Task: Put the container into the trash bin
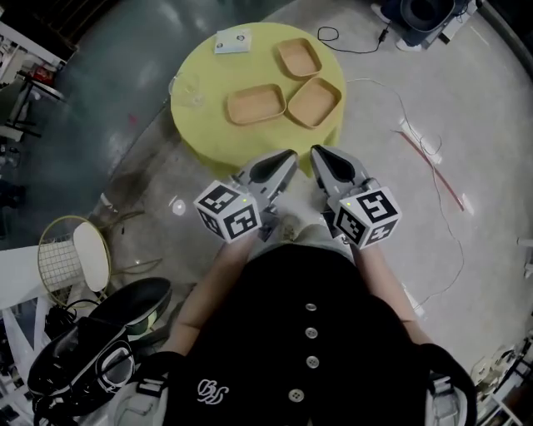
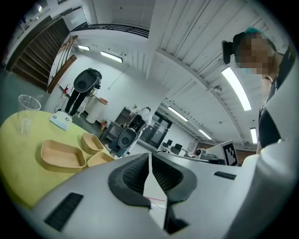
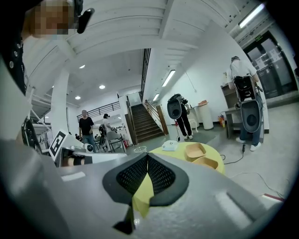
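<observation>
Three shallow tan containers stand on a round yellow table [image 1: 208, 125]: one at the middle [image 1: 256, 104], one at the back [image 1: 299, 56], one to the right [image 1: 314, 101]. My left gripper [image 1: 288, 156] and right gripper [image 1: 319, 152] hover side by side just short of the table's near edge, both shut and empty. In the left gripper view the jaws [image 2: 150, 156] meet, with the containers [image 2: 60, 155] ahead to the left. The right gripper [image 3: 147, 156] is also shut, with two containers [image 3: 195, 150] ahead to its right. A dark round bin-like object [image 1: 425, 12] stands on the floor beyond the table.
A clear cup [image 1: 190, 87] and a white device [image 1: 232, 41] also sit on the table. Cables [image 1: 433, 158] trail across the floor to the right. A racket [image 1: 73, 258] and a black bag [image 1: 92, 341] lie at the lower left. People [image 3: 86, 126] stand far off.
</observation>
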The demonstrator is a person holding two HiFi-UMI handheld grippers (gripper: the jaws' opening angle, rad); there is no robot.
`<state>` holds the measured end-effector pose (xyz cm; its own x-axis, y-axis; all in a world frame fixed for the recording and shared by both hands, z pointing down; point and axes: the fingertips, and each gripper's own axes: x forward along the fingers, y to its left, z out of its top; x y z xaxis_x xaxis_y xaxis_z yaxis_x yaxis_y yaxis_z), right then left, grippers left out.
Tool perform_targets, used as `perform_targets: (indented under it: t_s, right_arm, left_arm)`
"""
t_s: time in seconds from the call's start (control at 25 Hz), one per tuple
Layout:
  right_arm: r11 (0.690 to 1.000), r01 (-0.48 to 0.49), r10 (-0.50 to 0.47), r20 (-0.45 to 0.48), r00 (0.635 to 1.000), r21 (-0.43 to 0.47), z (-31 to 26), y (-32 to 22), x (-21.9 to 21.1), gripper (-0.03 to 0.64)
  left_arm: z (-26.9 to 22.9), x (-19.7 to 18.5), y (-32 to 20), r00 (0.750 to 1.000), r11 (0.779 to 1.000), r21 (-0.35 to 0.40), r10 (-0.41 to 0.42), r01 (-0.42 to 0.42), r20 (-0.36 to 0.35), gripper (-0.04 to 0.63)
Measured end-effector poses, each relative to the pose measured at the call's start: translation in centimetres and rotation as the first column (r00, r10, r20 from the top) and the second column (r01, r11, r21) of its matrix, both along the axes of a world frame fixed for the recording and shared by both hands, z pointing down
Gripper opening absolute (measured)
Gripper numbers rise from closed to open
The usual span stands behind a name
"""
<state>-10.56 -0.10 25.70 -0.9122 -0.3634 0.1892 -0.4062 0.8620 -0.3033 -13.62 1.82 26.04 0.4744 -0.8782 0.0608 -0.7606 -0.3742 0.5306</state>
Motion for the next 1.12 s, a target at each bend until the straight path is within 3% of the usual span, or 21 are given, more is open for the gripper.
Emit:
perform_targets:
  t_s: [0.56,1.12]
  right_arm:
    - [0.997,-0.071,0.070,-0.085,0.994,-0.006,1.9,-2.4,-0.7,0.003]
    - [0.995,-0.099,0.095,-0.163,0.982,-0.012,3.2,-4.2,-4.6,0.008]
  left_arm:
    - [1.2,-1.7,-2.6,0.998,0.997,-0.050,0.058,-0.059,-0.014,0.029]
    - [2.6,-5.3,-4.3,0.992,0.988,-0.098,0.117,-0.121,-0.041,0.029]
